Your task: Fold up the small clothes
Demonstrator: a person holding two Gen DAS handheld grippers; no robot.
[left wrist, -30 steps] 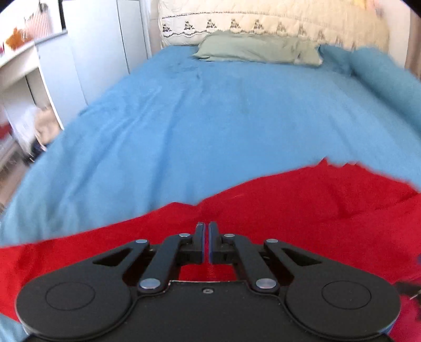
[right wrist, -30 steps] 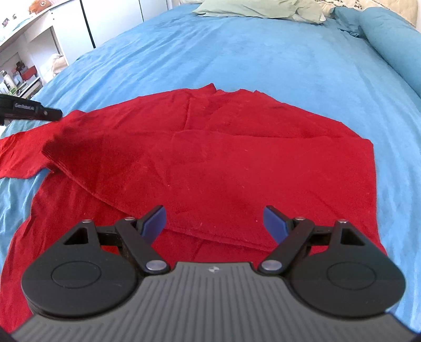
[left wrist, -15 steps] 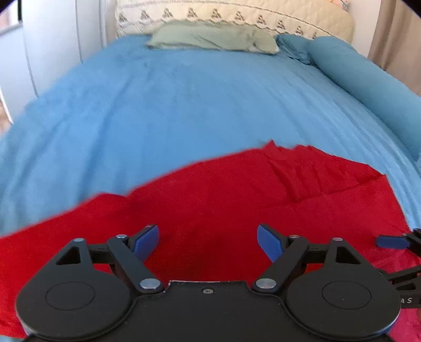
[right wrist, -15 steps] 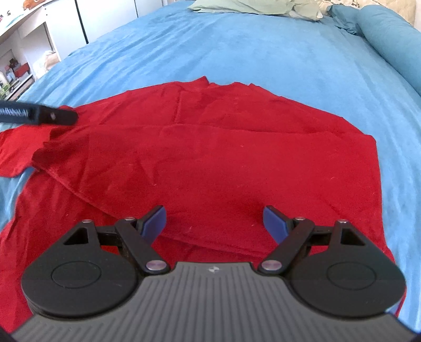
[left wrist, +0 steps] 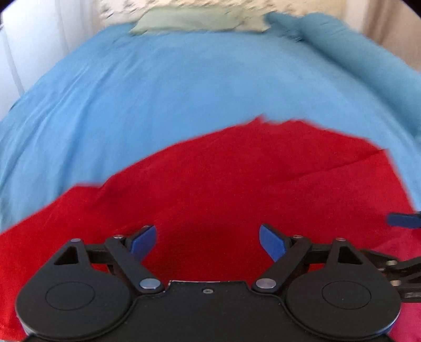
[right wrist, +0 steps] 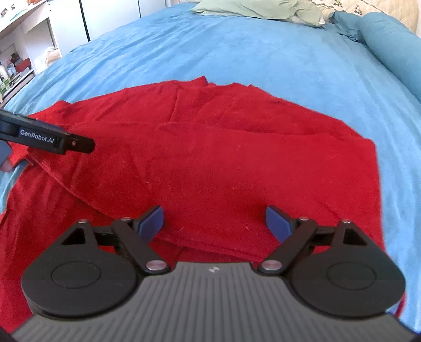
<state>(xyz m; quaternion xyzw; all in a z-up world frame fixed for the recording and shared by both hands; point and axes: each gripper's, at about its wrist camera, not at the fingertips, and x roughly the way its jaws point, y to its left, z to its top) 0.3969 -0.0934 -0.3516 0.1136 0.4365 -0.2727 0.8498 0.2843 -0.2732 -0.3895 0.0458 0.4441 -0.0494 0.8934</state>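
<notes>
A red garment (right wrist: 223,163) lies partly folded on the blue bedspread (right wrist: 250,55), one layer laid over another. It also fills the lower part of the left wrist view (left wrist: 223,184). My left gripper (left wrist: 208,240) is open and empty just above the red cloth. My right gripper (right wrist: 214,221) is open and empty over the near edge of the folded layer. The left gripper's black body (right wrist: 50,138) shows at the left of the right wrist view. A blue pad of the right gripper (left wrist: 402,219) shows at the right edge of the left wrist view.
A green pillow (right wrist: 257,10) and a cream quilted headboard (right wrist: 373,5) are at the far end of the bed. A blue bolster (right wrist: 392,42) lies along the right side. White cupboards and shelves (right wrist: 31,44) stand left of the bed.
My left gripper was shut on the red cloth one second ago; it has opened, let the cloth go and swung right over the garment. My right gripper stays open.
</notes>
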